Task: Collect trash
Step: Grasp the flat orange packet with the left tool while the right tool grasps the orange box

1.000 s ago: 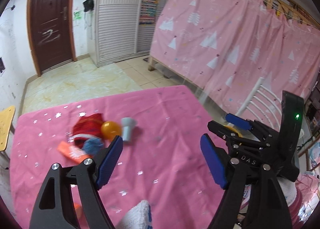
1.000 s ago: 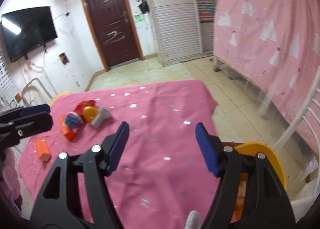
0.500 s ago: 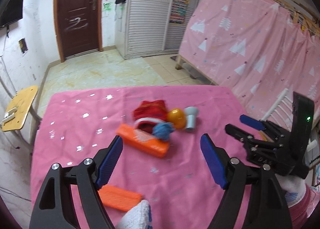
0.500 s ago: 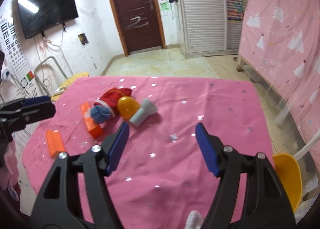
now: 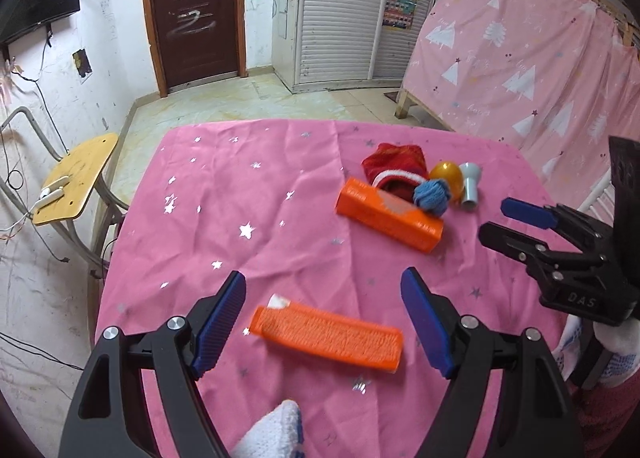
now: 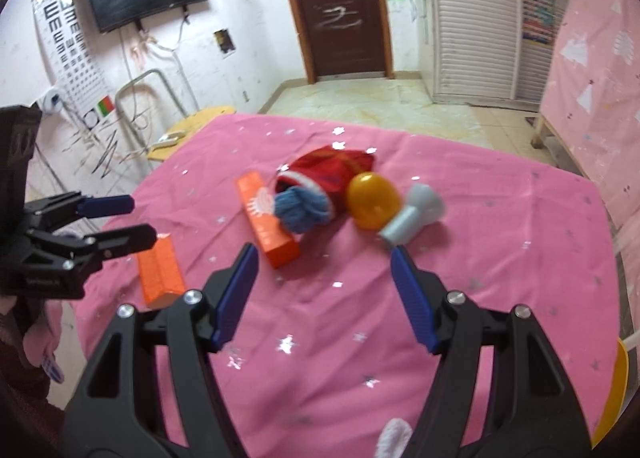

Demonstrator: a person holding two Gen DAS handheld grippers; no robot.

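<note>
Two grippers agape, both empty. Left gripper (image 5: 323,322) above near orange box (image 5: 326,338) on pink cloth (image 5: 224,217). Right gripper (image 6: 324,294) over bare cloth; beyond it second box (image 6: 266,223), red hat (image 6: 332,173), yellow egg (image 6: 374,199), grey cup (image 6: 414,215) clustered mid-table.

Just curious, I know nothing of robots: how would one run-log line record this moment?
left hand-held gripper: open, above near orange box | right hand-held gripper: open, empty | nothing collected
</note>
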